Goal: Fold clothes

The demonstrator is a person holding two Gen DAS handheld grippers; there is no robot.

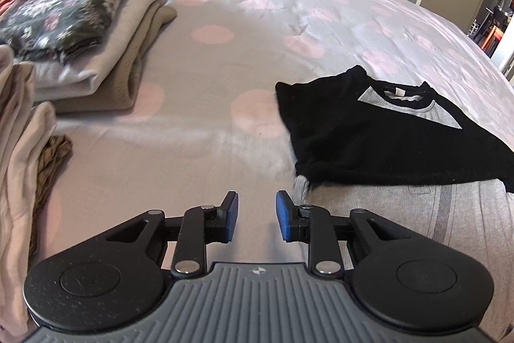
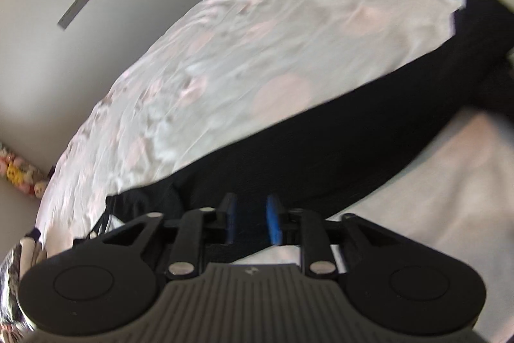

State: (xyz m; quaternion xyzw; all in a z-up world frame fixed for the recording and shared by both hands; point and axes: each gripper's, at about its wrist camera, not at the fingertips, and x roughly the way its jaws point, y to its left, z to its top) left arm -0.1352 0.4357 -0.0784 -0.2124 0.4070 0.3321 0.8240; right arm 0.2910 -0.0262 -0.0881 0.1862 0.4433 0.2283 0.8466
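The left gripper (image 1: 257,216) hangs over the bed cover (image 1: 205,60) with its blue pads (image 1: 232,216) parted and only bare cover between them. Ahead and to its right lies the black and grey shirt (image 1: 379,147), black sleeves folded in over the grey body, neckline on its far side; the nearest grey edge lies just beside the right-hand pad. Ahead to its left sits a stack of folded clothes (image 1: 80,31), and close at its left a second pile (image 1: 19,156). The right gripper (image 2: 252,222), in a blurred view, also stands with pads apart; black cloth (image 2: 321,156) of the shirt shows in the gap and beyond, but whether the pads touch it cannot be told.
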